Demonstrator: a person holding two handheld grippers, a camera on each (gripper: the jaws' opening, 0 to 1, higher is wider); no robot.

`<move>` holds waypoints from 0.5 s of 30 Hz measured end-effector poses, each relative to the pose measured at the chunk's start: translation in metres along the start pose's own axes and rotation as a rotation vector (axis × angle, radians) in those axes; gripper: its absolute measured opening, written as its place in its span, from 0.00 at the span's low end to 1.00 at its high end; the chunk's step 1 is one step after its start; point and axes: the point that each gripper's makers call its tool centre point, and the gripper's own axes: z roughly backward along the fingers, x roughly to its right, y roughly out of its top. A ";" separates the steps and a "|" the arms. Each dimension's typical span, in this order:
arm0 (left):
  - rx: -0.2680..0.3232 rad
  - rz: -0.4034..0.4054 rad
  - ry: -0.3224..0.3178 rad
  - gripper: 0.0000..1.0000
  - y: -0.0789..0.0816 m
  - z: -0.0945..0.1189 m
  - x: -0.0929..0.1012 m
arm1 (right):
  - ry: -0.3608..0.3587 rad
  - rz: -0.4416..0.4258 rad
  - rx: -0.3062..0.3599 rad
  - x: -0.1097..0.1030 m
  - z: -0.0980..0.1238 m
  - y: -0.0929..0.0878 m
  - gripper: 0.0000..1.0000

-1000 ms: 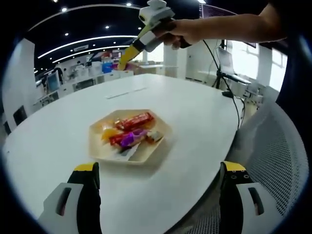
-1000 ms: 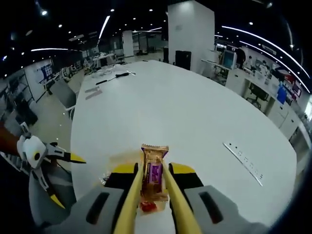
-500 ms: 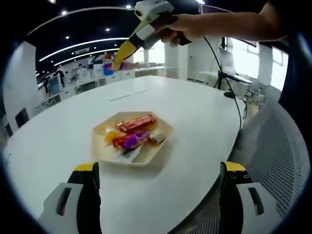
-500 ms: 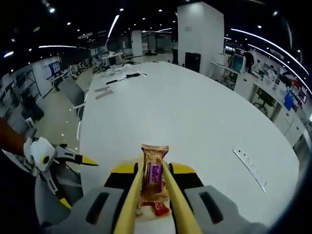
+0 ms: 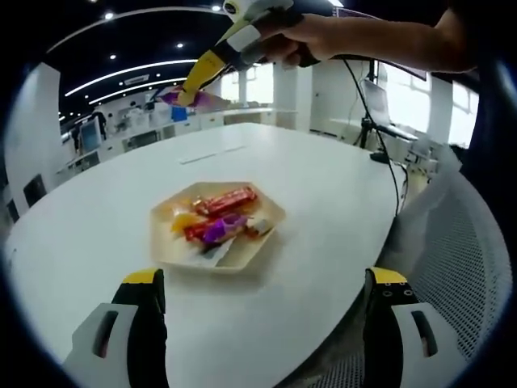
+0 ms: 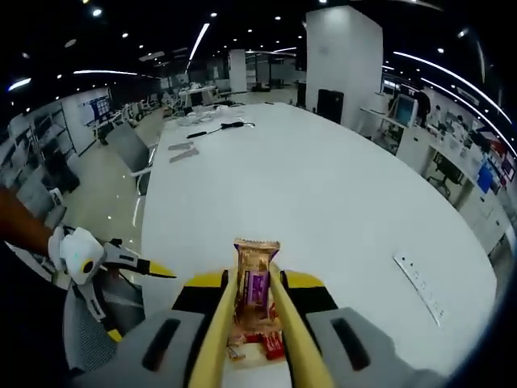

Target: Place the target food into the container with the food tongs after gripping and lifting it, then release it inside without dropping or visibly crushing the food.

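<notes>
Right gripper view: yellow tongs (image 6: 257, 323) pinching brown-and-purple wrapped snack bar (image 6: 257, 284) mid-wrapper.
Handling: probably light, crinkly, slippery; gentle squeeze.
Left gripper (image 5: 262, 303): spread wide, empty, facing tan hexagonal plate (image 5: 166, 252).

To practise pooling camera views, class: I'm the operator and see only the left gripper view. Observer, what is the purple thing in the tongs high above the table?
Observer: A snack bar in a brown wrapper with a purple label. It stands upright between the arms of the food tongs.
Operator: Where's the tray from there?
Observer: In the right gripper view the tray shows just below the bar, between the tong arms, with a red wrapper on it.
Operator: Anything else on the table?
Observer: A black cable lies at the far end.
</notes>
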 end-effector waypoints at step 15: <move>0.005 0.002 0.002 0.99 0.001 0.001 -0.001 | 0.000 0.040 -0.012 -0.007 -0.002 0.001 0.24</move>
